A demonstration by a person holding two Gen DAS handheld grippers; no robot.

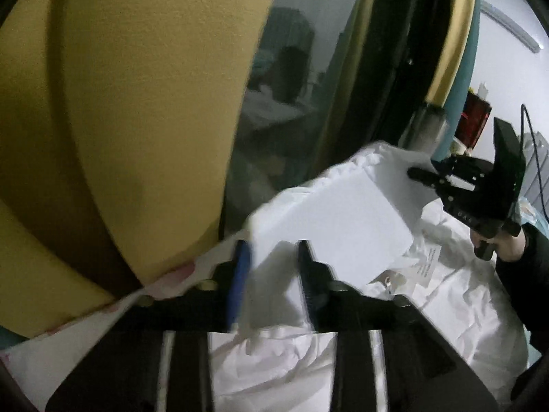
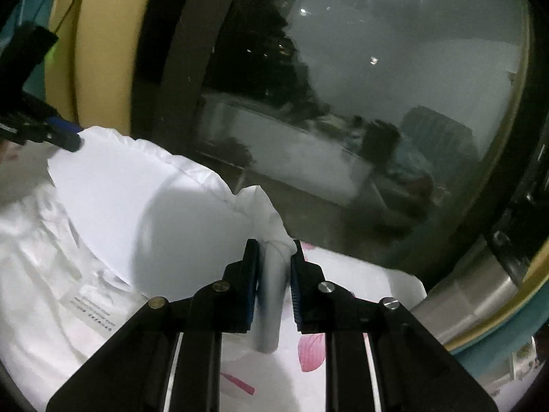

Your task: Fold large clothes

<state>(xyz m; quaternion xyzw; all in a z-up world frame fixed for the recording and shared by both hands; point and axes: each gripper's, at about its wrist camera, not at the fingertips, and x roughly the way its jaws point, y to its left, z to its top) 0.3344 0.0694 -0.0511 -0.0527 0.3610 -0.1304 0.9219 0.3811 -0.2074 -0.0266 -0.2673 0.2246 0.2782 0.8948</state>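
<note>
A big white garment [image 2: 103, 206] lies crumpled across the lower half of both views, on a sheet with pink flowers [image 2: 310, 350], and its top edge is lifted up in front of a dark window [image 2: 377, 103]. The right tool [image 2: 273, 257] is clamped on one corner of the cloth at the bottom middle. The left tool [image 1: 274, 257] pinches the other corner.

soft white cloth garment [image 2: 113, 185], matt black plastic claw [image 2: 272, 261], glossy dark window glass [image 2: 394, 103]
</note>
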